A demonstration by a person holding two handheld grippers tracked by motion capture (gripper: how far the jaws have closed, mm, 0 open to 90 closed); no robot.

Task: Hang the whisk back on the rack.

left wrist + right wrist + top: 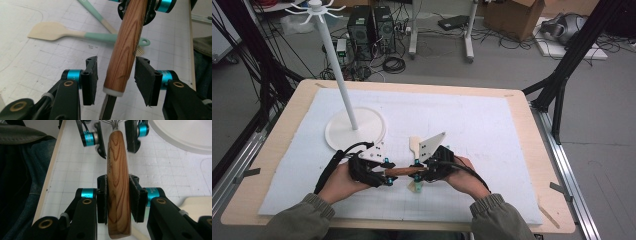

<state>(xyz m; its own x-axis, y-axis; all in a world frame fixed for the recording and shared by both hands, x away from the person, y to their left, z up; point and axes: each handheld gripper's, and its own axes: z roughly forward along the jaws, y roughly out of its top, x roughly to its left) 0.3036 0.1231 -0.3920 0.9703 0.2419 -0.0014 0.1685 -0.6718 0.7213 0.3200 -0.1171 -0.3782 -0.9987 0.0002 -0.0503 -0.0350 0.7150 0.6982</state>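
Olive-green cuffed sleeves (307, 212) cover both forearms. The left gripper (116, 80) and right gripper (117, 198) share black jaws, turquoise collars, brass-ringed pivots, black cables and grey three-cornered top plates (432, 145).

Wooden handle (125, 50) with a reddish grain, rounded at one end, white collar at the other; it's held level above the white mat, lying across, left to right.
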